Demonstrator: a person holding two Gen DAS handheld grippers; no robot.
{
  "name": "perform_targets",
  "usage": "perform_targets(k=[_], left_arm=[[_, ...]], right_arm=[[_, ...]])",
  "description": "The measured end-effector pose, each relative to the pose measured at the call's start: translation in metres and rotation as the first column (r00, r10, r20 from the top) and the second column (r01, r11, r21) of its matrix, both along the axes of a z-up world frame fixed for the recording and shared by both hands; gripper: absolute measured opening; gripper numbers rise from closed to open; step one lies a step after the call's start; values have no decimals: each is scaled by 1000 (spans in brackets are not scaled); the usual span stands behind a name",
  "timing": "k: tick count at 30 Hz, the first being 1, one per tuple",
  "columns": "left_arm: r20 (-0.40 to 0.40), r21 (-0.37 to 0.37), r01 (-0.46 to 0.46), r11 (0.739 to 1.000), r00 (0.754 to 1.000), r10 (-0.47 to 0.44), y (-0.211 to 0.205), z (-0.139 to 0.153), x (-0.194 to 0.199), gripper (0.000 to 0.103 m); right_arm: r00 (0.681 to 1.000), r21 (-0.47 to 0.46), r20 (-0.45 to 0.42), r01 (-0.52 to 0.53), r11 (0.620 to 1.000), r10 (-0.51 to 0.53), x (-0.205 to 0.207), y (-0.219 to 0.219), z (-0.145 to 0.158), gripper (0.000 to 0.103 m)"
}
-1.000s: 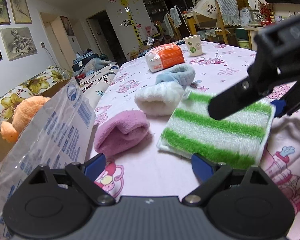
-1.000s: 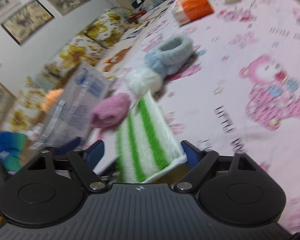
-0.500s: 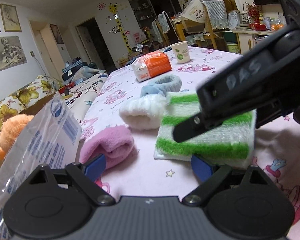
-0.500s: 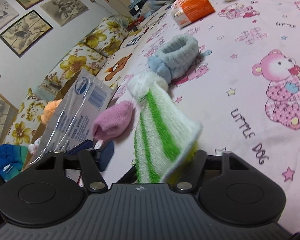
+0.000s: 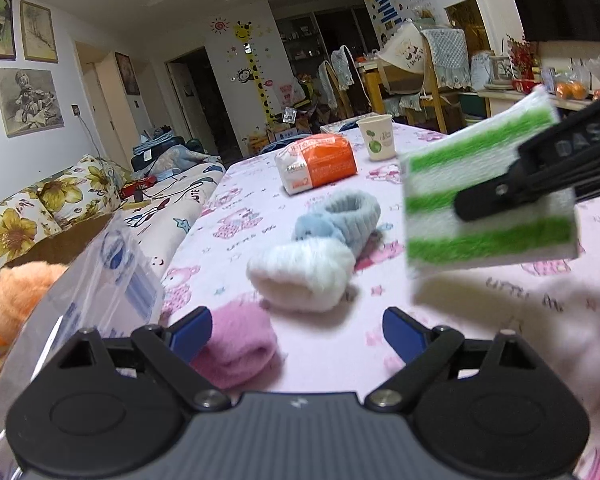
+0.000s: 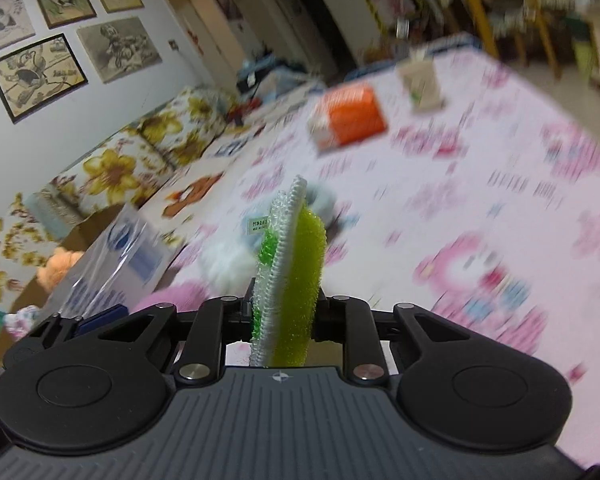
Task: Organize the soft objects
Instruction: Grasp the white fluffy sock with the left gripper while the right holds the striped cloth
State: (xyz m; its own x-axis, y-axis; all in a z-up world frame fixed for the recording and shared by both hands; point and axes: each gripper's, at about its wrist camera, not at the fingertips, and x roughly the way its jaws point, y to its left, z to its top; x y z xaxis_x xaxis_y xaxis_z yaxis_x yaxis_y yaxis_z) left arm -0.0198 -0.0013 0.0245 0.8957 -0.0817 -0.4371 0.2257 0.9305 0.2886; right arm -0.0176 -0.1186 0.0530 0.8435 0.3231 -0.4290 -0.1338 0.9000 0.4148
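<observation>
With the right gripper [image 6: 285, 312] clamped on the green-striped sponge cloth [image 5: 488, 208] and holding it clear above the table [image 5: 440, 336], the lift step is in hand, and next comes transfer toward the clear plastic bag [image 5: 100, 280] beside the wide-open, empty left gripper [image 5: 296, 330].

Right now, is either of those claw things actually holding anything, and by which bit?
The right gripper pinches the green-striped cloth pad across its near end. The left gripper holds nothing.
</observation>
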Motion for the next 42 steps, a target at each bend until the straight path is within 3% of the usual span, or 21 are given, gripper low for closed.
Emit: perform_targets(k=[6, 11, 15, 20, 25, 28, 33, 37, 42], left_arm=[[20, -6, 2, 1000, 1000, -2, -11, 2, 31, 92], [-43, 11, -6, 1000, 999, 6, -14, -6, 59, 92], [-103, -23, -36, 999, 994, 34, -10, -10, 77, 93], [-153, -51, -32, 998, 988, 24, -8, -15, 91, 97], [-184, -76, -35, 996, 983, 21, -7, -20, 100, 97], [-183, -85, -25, 996, 983, 9, -9, -20, 101, 96], [-173, -99, -27, 995, 985, 9, -7, -18, 103, 76], [-163, -115, -26, 993, 987, 7, -3, -16, 100, 64], [-138, -133, -32, 991, 990, 13, 1, -10, 94, 40]], right_arm=[[1000, -79, 9, 13, 997, -12, 0, -8, -3, 27], [1000, -99, -21, 4, 995, -6, 4, -5, -9, 27], [999, -92, -46, -1, 996, -3, 5, -3, -11, 29], [998, -60, -70, 7, 998, -12, 3, -3, -10, 36], [996, -34, -87, 19, 999, -22, 2, -4, -12, 57], [996, -12, -90, 27, 1000, -28, 2, -4, -13, 60], [995, 39, -94, 50, 998, -46, 4, -6, -16, 59], [996, 57, -83, 50, 997, -45, 4, -5, -16, 45], [997, 32, -74, 41, 999, -39, 3, 1, -15, 36]])
